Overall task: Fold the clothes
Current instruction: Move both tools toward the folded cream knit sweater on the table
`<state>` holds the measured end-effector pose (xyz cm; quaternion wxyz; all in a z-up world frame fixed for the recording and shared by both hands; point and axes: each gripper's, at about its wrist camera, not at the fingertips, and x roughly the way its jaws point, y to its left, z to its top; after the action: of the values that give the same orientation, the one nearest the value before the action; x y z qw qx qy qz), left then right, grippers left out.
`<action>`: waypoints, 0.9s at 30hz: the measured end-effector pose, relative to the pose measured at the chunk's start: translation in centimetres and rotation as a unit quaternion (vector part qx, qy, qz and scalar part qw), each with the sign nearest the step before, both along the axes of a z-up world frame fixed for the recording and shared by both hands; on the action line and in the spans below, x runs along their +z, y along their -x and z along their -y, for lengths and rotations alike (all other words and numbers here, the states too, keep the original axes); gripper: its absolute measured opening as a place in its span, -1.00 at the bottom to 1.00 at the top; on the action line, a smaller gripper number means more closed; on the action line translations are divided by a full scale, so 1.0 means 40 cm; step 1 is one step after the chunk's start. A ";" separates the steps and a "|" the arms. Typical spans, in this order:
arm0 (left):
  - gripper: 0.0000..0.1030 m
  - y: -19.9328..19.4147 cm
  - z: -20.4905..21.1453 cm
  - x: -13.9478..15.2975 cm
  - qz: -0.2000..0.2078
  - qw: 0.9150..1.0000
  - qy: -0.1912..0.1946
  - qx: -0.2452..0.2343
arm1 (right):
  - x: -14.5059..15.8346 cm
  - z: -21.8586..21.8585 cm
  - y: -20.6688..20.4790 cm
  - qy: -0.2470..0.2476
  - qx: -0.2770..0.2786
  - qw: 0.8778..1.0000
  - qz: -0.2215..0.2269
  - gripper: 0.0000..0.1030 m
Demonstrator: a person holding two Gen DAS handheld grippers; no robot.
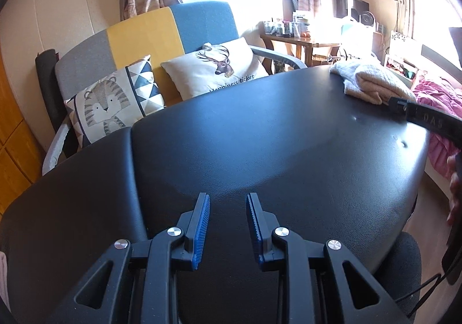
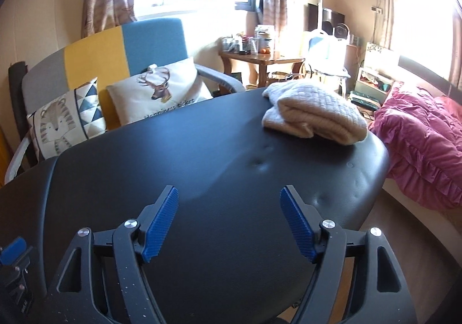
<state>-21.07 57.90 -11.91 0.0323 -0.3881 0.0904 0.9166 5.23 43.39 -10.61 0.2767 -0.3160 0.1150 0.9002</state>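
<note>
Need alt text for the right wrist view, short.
Open right gripper hovers over a black padded table, holding nothing. A folded cream knit garment lies at the table's far right edge; behind are a sofa with cushions and pink bedding.

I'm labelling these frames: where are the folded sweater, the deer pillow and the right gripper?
folded sweater [image 2: 314,116]: right wrist view, middle of its top fold.
deer pillow [image 2: 161,90]: right wrist view, on the deer print.
right gripper [image 2: 229,220]: right wrist view, midway between fingertips.
</note>
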 end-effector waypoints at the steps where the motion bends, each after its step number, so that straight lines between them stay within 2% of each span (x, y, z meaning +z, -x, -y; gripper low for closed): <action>1: -0.49 -0.026 -0.033 0.040 0.006 1.000 0.000 -0.002 | -0.002 -0.012 0.001 0.004 -0.006 1.000 0.000 0.48; 2: -0.49 -0.052 -0.066 0.081 0.012 1.000 -0.001 -0.003 | -0.004 -0.024 0.001 0.009 -0.012 1.000 0.000 0.48; 5: -0.49 -0.107 -0.027 0.222 0.027 0.999 -0.007 -0.030 | -0.016 -0.042 0.000 0.016 -0.017 1.000 -0.004 0.48; 9: -0.49 -0.134 0.011 0.330 0.037 0.998 -0.010 -0.051 | -0.045 -0.048 -0.012 0.018 -0.019 1.000 -0.007 0.48; 23: -0.49 -0.054 0.292 0.415 0.029 0.994 -0.036 -0.102 | -0.064 -0.043 -0.041 0.018 -0.021 0.999 -0.021 0.48; 24: -0.49 -0.052 0.261 0.418 0.029 0.994 -0.037 -0.098 | -0.064 -0.043 -0.043 0.018 -0.021 0.999 -0.022 0.48; 27: -0.49 -0.031 0.338 0.391 0.028 0.993 -0.041 -0.105 | -0.066 -0.041 -0.050 0.016 -0.022 0.999 -0.024 0.48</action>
<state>-19.81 44.36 3.73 0.1466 -0.3999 0.0924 0.9000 7.24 45.02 -13.24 0.2886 -0.2958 0.1429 0.8994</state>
